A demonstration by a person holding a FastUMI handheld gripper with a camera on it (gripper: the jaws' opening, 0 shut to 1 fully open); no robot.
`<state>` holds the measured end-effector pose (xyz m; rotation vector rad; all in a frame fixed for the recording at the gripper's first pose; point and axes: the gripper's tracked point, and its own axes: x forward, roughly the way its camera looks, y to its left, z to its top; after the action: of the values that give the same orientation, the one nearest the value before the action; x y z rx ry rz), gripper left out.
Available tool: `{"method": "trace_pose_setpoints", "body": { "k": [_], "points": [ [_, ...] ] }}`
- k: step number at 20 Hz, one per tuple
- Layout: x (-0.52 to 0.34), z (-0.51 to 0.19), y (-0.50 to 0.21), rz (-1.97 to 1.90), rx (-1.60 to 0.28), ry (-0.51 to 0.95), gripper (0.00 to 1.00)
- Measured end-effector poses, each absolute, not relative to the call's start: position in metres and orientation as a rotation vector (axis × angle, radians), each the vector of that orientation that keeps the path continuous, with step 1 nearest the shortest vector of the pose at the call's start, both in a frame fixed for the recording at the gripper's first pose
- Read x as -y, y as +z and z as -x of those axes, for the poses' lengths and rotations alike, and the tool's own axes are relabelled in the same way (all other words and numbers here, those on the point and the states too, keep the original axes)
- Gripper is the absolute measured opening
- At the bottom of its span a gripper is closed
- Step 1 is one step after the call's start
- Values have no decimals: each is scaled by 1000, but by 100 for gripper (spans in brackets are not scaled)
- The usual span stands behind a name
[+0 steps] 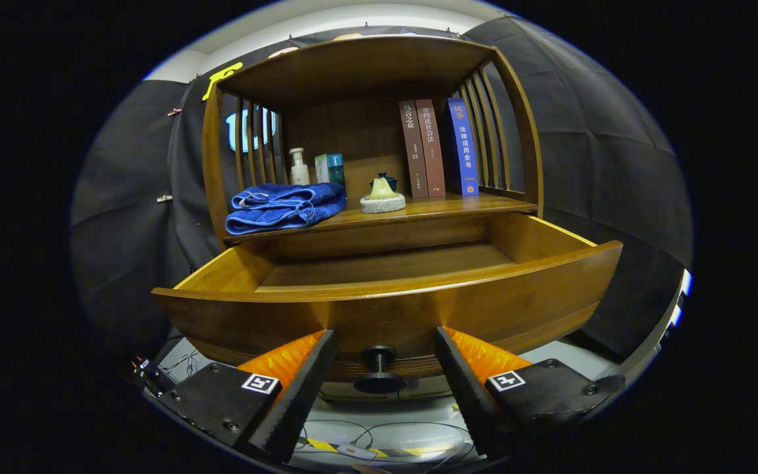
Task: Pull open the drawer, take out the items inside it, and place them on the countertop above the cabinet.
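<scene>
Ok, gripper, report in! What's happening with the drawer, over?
Gripper open, jaws either side of the knob, not pressing. Drawer pulled out, visible floor bare. Blue towel on the countertop. Nothing blocking.

Wooden drawer pulled open, blue towel folded on countertop above.

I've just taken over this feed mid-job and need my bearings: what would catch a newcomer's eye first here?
The pulled-out wooden drawer dominates, its dark round knob sitting between the open gripper's fingers without either finger pressing it; the visible part of the drawer floor looks bare. Above it, on the countertop, a folded blue towel lies at one end, with a small pale ornament beside it and three upright books at the back.
</scene>
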<state>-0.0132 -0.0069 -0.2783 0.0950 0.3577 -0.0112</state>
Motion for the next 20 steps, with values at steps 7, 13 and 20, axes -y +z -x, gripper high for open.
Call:
{"method": "trace_pose_setpoints", "body": {
  "k": [7, 13, 20],
  "points": [
    [8, -39, -278, -88, -345, -17, 100],
    [8, -87, -283, -87, -337, -20, 100],
    [10, -123, -289, -86, -340, -21, 100]
  ]
}}
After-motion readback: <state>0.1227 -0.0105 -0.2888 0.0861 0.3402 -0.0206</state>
